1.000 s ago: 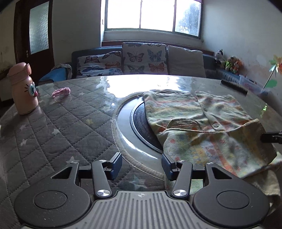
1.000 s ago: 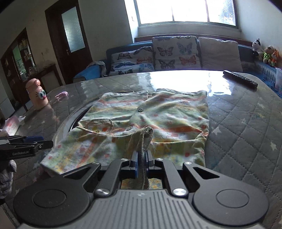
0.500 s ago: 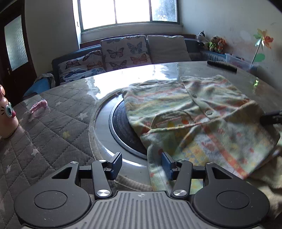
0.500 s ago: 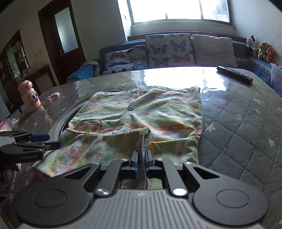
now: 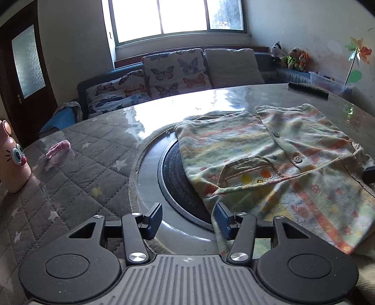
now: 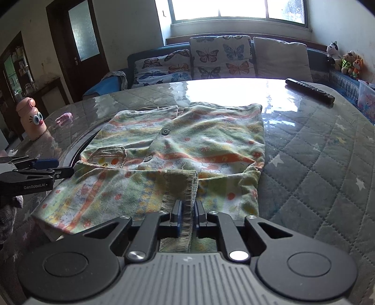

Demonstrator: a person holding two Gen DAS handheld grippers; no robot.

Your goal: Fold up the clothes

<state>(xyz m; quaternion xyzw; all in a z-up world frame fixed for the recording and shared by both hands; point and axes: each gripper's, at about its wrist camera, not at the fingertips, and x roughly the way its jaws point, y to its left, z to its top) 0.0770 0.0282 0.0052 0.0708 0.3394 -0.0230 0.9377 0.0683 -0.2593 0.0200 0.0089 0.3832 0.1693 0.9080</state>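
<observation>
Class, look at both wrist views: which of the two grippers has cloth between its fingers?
The right gripper: the shirt's ribbed green cuff sits between its fingers, which are just starting to open. The left gripper stands open, nothing between its fingers.

A bright window (image 6: 236, 10) lights pale walls – beneath it a dark sofa (image 6: 150, 56) with butterfly cushions (image 6: 218, 58).

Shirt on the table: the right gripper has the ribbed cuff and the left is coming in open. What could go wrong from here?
1. The right gripper has only a narrow strip of the cuff between its pads, and its jaws are opening, so the cuff may drop.
2. The left gripper is open and empty at the shirt edge, over the round inset; closing there may miss the cloth.
</observation>
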